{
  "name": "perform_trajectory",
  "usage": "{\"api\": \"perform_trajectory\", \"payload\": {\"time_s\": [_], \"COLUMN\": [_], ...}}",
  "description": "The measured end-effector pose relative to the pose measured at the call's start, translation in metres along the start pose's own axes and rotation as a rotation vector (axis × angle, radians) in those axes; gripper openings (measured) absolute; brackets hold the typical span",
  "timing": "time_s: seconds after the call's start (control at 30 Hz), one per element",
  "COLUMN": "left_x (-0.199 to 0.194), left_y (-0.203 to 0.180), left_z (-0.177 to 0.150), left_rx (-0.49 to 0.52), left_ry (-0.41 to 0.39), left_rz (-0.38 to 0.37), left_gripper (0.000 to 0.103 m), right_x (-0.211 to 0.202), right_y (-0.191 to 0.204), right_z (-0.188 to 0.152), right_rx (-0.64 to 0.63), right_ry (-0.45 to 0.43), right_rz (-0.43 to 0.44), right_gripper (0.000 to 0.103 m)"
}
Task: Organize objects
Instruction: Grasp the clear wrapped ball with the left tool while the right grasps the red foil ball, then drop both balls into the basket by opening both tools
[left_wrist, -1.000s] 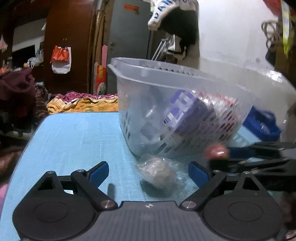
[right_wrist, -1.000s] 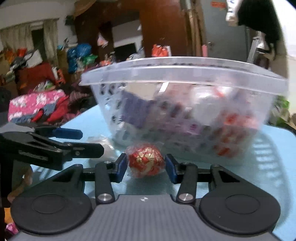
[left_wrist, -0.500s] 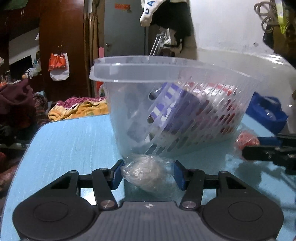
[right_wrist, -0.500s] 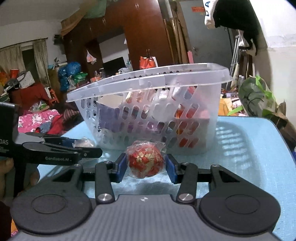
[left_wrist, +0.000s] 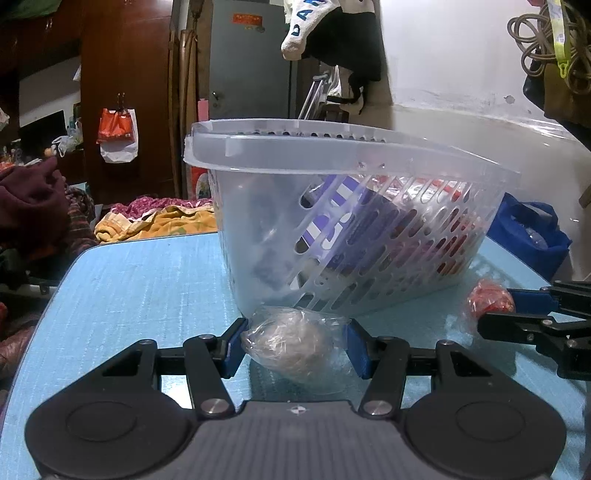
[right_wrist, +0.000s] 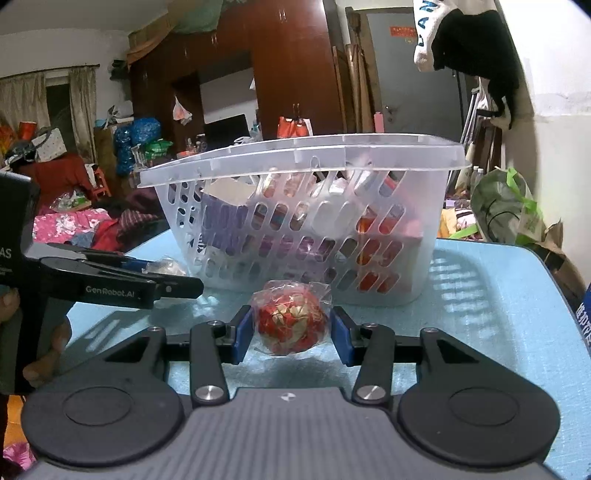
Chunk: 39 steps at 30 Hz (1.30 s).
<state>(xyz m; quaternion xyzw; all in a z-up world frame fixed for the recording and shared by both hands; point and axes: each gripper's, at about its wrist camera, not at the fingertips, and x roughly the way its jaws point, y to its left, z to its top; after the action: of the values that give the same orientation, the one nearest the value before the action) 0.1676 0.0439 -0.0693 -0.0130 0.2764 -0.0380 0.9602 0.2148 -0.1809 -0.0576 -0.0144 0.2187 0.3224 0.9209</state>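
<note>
A pale wrapped ball is pinched between the pads of the left gripper, just in front of the clear slotted basket; a red wrapped ball is likewise pinched by the right gripper, also on the blue table before the basket. The pick-up step appears finished. Next, a lift above the basket rim would be needed before release inside. A second ago the left jaws were spread wide around the pale ball; now they are closed on it.
</note>
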Motion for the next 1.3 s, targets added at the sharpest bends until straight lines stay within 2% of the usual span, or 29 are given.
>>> {"api": "perform_trajectory", "payload": {"time_s": [0.1, 0.2, 0.27, 0.3, 0.33, 0.4, 0.47, 0.57, 0.63, 0.67, 0.7, 0.73, 0.77, 0.87, 0.93, 1.03, 1.07, 1.2, 1.23, 1.3], "left_x": [-0.002, -0.021, -0.041, -0.051, -0.065, -0.082, -0.084, -0.066, -0.044, -0.034, -0.023, -0.011, -0.003, -0.002, -0.020, -0.048, -0.052, -0.059, -0.060, -0.062], "left_y": [0.001, 0.002, 0.005, 0.006, 0.007, 0.007, 0.006, 0.006, 0.007, 0.010, 0.014, 0.019, 0.023, 0.033, 0.034, 0.028, 0.026, 0.019, 0.015, 0.008], "left_z": [-0.001, -0.005, -0.004, 0.000, 0.011, 0.040, 0.073, 0.116, 0.132, 0.134, 0.136, 0.135, 0.135, 0.128, 0.123, 0.119, 0.118, 0.113, 0.111, 0.106], "left_rx": [-0.006, -0.009, -0.028, -0.045, -0.060, -0.054, -0.045, -0.030, -0.029, -0.042, -0.049, -0.060, -0.081, -0.112, -0.095, -0.049, -0.044, -0.043, -0.033, -0.008], "left_ry": [-0.016, -0.091, -0.137, -0.160, -0.202, -0.272, -0.295, -0.263, -0.230, -0.225, -0.217, -0.183, -0.160, -0.152, -0.201, -0.263, -0.264, -0.168, -0.139, -0.136], "left_rz": [-0.008, -0.052, -0.135, -0.169, -0.190, -0.179, -0.171, -0.129, -0.094, -0.079, -0.063, -0.051, -0.052, -0.088, -0.076, -0.055, -0.062, -0.139, -0.134, -0.106], "left_gripper": [0.059, 0.059, 0.059, 0.059, 0.059, 0.059, 0.059, 0.059, 0.060, 0.062, 0.077, 0.085, 0.086, 0.086, 0.086, 0.096, 0.103, 0.103, 0.103, 0.103], "right_x": [-0.001, -0.017, -0.040, -0.051, -0.062, -0.073, -0.069, -0.039, -0.014, 0.000, 0.011, 0.018, 0.025, 0.018, 0.001, -0.026, -0.035, -0.048, -0.049, -0.050], "right_y": [0.000, 0.003, 0.010, 0.015, 0.022, 0.031, 0.031, 0.029, 0.026, 0.024, 0.023, 0.021, 0.017, 0.005, 0.002, 0.006, 0.008, 0.014, 0.014, 0.017], "right_z": [0.000, -0.004, -0.002, 0.003, 0.012, 0.042, 0.082, 0.133, 0.149, 0.155, 0.156, 0.156, 0.155, 0.151, 0.149, 0.148, 0.146, 0.134, 0.129, 0.121], "right_rx": [0.005, 0.001, 0.025, 0.012, -0.016, -0.069, -0.084, -0.126, -0.139, -0.155, -0.172, -0.177, -0.174, -0.143, -0.124, -0.123, -0.126, -0.093, -0.088, -0.089], "right_ry": [-0.010, -0.078, -0.136, -0.171, -0.211, -0.264, -0.275, -0.241, -0.194, -0.162, -0.133, -0.122, -0.118, -0.111, -0.140, -0.195, -0.210, -0.229, -0.211, -0.142], "right_rz": [0.003, 0.022, 0.093, 0.101, 0.094, 0.061, 0.059, -0.010, -0.039, -0.055, -0.071, -0.090, -0.115, -0.114, -0.080, -0.102, -0.117, -0.244, -0.272, -0.288], "right_gripper": [0.049, 0.049, 0.049, 0.049, 0.049, 0.049, 0.049, 0.049, 0.049, 0.053, 0.058, 0.074, 0.087, 0.091, 0.103, 0.103, 0.103, 0.103, 0.103, 0.103]}}
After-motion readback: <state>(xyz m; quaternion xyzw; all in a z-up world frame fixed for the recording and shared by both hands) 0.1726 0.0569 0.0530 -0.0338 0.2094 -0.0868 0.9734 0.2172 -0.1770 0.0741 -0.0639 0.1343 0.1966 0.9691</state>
